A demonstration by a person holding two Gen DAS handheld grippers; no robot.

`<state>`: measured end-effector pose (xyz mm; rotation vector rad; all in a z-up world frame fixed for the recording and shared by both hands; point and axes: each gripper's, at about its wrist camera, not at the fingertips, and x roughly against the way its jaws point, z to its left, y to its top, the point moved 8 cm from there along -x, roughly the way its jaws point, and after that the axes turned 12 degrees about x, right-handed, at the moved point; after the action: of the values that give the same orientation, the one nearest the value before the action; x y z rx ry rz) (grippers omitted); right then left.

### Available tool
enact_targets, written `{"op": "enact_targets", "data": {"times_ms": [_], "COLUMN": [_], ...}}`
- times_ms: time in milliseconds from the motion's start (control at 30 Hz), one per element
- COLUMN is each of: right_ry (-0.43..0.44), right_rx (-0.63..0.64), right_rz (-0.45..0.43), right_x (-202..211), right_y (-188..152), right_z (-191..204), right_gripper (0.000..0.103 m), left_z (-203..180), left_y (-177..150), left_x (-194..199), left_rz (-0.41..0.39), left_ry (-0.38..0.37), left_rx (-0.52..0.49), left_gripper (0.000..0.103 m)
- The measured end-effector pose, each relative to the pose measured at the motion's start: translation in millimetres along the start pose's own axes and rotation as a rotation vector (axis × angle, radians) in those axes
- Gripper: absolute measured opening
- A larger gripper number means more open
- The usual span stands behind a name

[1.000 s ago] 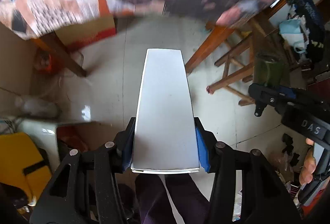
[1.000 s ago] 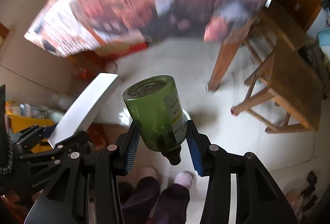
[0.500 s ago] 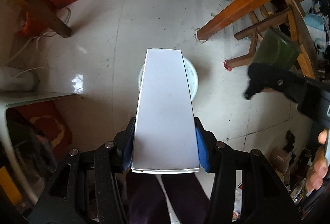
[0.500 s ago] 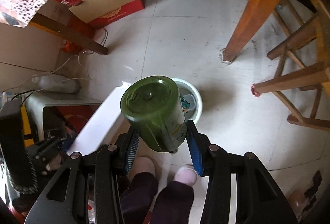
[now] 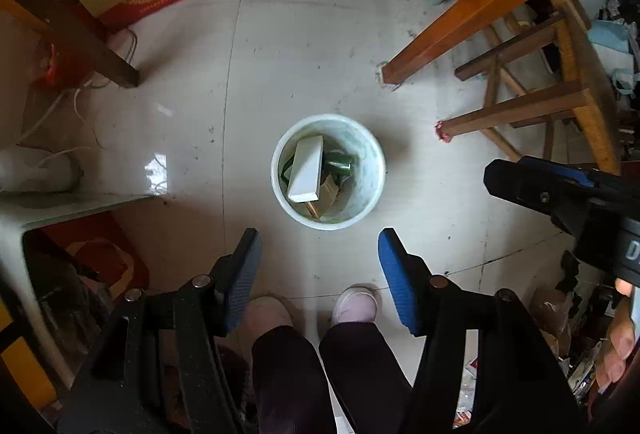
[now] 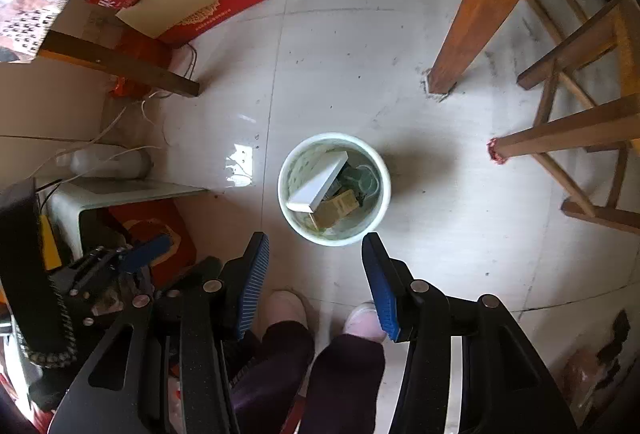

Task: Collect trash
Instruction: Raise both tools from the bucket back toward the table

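1. Left wrist view looks straight down on a pale round bin point(image 5: 374, 190) standing on the tiled floor; inside it lie a white flat box point(image 5: 306, 168) and a green bottle point(image 5: 339, 163), on top of some brown paper scraps.
2. Left tool point(image 5: 319, 276) is released and its jaws are opening; nothing is between them, only the floor and the person's two shoes below.
3. Right tool point(image 6: 315, 280) is in the same condition in its own view; its jaws are opening and they hold nothing; the bin point(image 6: 382, 210) sits just beyond the fingertips.
4. I judge that the dropping step is finished for these two pieces, because both already rest in the bin and both tools are empty.
5. Next move, in my opinion, calls for lifting both tools away from the bin and searching for more trash; no loose trash shows on the bare floor near the bin.
6. Hard to make out: the bottle is mostly dark and partly covered by the box; in the right wrist view I cannot separate it clearly from the other contents; the wooden furniture legs at the right are cut off by the frame.
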<state>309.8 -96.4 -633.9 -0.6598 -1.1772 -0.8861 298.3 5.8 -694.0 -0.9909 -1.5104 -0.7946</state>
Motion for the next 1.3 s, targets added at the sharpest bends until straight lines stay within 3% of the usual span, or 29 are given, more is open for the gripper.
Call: {"op": "enact_targets", "data": {"times_ms": [367, 600, 867, 1000, 1200, 1267, 1300], "right_ry": [-0.024, -0.07, -0.194, -0.251, -0.358, -0.381, -0.393], "right_rx": [0.021, 0.035, 0.072, 0.078, 0.102, 0.106, 0.109], "right_rz": [-0.118, -0.266, -0.475, -0.572, -0.756, -0.81, -0.841], "right_x": [120, 223, 348, 396, 476, 496, 507], "right_y": [5, 9, 0, -9, -20, -23, -25], "right_z": [32, 62, 105, 123, 157, 167, 173], "right_gripper": [0.045, 0.045, 0.045, 0.057, 0.064, 0.07, 0.078], "left_z": [-24, -37, -41, -40, -34, -31, -29], "left_y": [7, 11, -2, -9, -23, -29, -32], "left_x": [166, 287, 412, 467, 556, 579, 593], "left_rz": [-0.173, -0.33, -0.509, -0.592, -0.751, -0.802, -0.831], "left_ry": [-0.024, -0.061, -0.12, -0.154, -0.212, -0.232, -0.248], "left_rx": [-0.053, -0.079, -0.139, -0.152, -0.197, -0.216, -0.225], "left_gripper": [0.059, 0.059, 0.059, 0.059, 0.061, 0.064, 0.068]}}
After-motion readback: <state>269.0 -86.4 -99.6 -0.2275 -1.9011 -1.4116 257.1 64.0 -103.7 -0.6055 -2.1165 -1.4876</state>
